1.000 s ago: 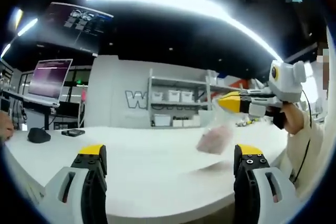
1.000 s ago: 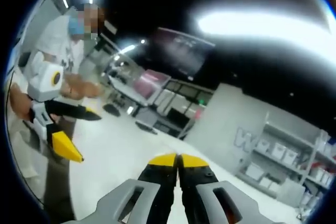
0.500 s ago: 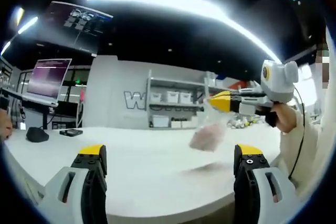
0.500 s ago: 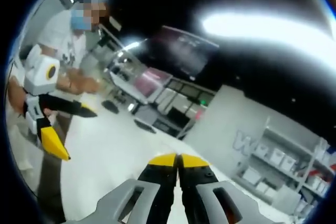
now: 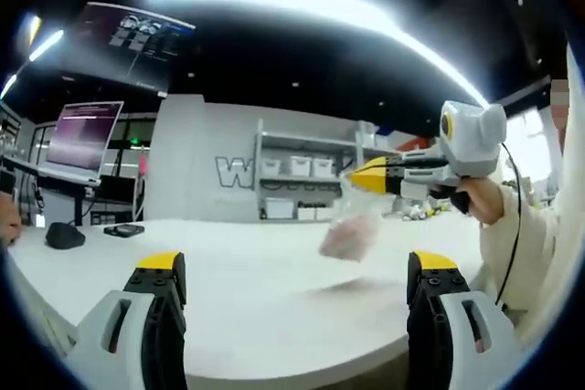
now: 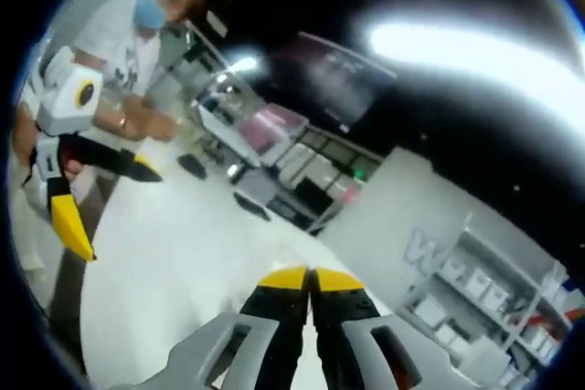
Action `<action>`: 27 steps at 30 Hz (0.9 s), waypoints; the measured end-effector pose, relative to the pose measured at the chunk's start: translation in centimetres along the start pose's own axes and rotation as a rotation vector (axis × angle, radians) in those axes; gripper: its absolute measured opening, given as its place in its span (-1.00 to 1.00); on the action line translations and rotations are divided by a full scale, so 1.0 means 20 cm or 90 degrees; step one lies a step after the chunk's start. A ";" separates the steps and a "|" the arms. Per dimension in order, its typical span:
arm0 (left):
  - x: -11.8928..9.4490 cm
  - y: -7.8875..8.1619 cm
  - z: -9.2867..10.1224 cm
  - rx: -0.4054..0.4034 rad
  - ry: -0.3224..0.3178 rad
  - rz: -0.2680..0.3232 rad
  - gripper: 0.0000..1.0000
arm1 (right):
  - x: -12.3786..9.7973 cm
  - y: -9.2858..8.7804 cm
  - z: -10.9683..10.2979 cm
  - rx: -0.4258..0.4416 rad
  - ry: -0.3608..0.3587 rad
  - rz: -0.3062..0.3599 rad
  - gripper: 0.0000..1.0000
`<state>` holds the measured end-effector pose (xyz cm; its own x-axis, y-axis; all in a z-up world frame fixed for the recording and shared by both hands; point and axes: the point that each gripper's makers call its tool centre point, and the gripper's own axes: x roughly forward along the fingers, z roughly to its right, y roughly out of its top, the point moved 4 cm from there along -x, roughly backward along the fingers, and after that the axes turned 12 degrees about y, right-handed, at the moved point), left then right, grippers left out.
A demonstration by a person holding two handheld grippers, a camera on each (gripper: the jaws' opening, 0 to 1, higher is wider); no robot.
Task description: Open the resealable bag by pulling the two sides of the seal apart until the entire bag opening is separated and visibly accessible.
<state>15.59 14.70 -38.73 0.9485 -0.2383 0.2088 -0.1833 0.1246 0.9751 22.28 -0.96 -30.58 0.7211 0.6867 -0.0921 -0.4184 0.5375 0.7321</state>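
The clear resealable bag [image 5: 348,234], with pinkish contents, hangs above the white table [image 5: 228,271]. Its top edge is pinched in my right gripper [image 5: 362,175], which reaches in from the right with a hand [image 5: 483,204] behind it. In the right gripper view the right gripper [image 6: 311,279] has its yellow-tipped jaws pressed together; the bag is hidden beneath them. My left gripper [image 5: 297,267] stands wide open low in front of the bag, with nothing between its jaws. From the right gripper view, the left gripper [image 6: 108,202] appears at the far left, jaws spread.
A lit monitor [image 5: 88,138], a black mouse-like object [image 5: 66,235] and a small dark box [image 5: 122,230] lie at the table's far left. A shelf with white bins [image 5: 302,171] stands behind. A person in a white shirt [image 6: 114,43] holds the grippers.
The right gripper has carried the hanging bag leftward and slightly higher in the left gripper view. The left gripper has stayed open in place.
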 end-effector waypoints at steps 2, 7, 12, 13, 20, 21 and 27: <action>0.00 0.01 0.00 -0.005 0.000 0.004 0.99 | 0.01 0.00 0.00 0.004 0.003 0.001 -1.00; 0.00 0.00 -0.01 0.003 0.002 0.001 0.99 | 0.02 -0.01 0.04 0.027 0.008 0.009 -1.00; 0.00 -0.01 -0.01 0.004 0.004 0.000 0.99 | 0.05 -0.03 0.11 0.070 0.011 0.017 -1.00; -0.01 -0.01 -0.01 0.003 0.005 0.000 0.99 | 0.05 -0.03 0.12 0.078 0.012 0.020 -1.00; -0.01 -0.01 -0.02 -0.001 0.008 -0.003 0.99 | 0.08 -0.05 0.15 0.122 0.022 0.030 -1.00; -0.01 -0.01 -0.02 -0.001 0.008 -0.003 0.99 | 0.08 -0.05 0.15 0.130 0.023 0.032 -1.00; -0.01 -0.02 -0.02 -0.001 0.009 -0.005 0.99 | 0.10 -0.07 0.17 0.194 0.041 0.048 -1.00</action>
<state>15.62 15.14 -39.17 0.9534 -0.2259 0.2000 -0.1753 0.1249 0.9766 26.21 -2.00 -29.51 0.6541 0.7535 -0.0657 -0.2769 0.3194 0.9063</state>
